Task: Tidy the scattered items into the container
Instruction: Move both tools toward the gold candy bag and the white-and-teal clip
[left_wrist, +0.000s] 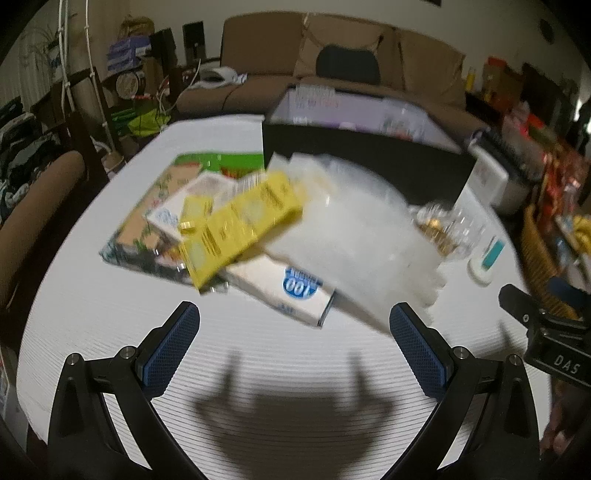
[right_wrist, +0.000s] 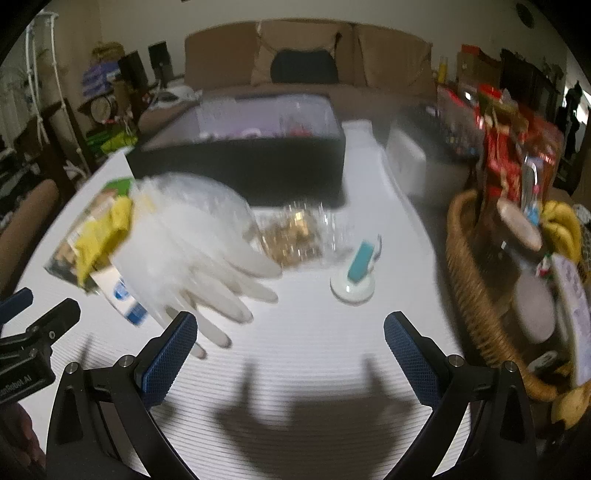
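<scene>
Both grippers, left (left_wrist: 294, 343) and right (right_wrist: 289, 352), are hovering over the white table (left_wrist: 110, 314) with fingers spread wide and nothing between them. The scattered pile is lying just in front of the black box (left_wrist: 365, 162): a yellow packet (left_wrist: 240, 225), white gloves (right_wrist: 207, 266), a clear bag (right_wrist: 295, 232).

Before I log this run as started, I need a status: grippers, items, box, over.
Left gripper and right gripper open, empty. Yellow packet, gloves, jar scattered before black box. Nothing blocking.
</scene>
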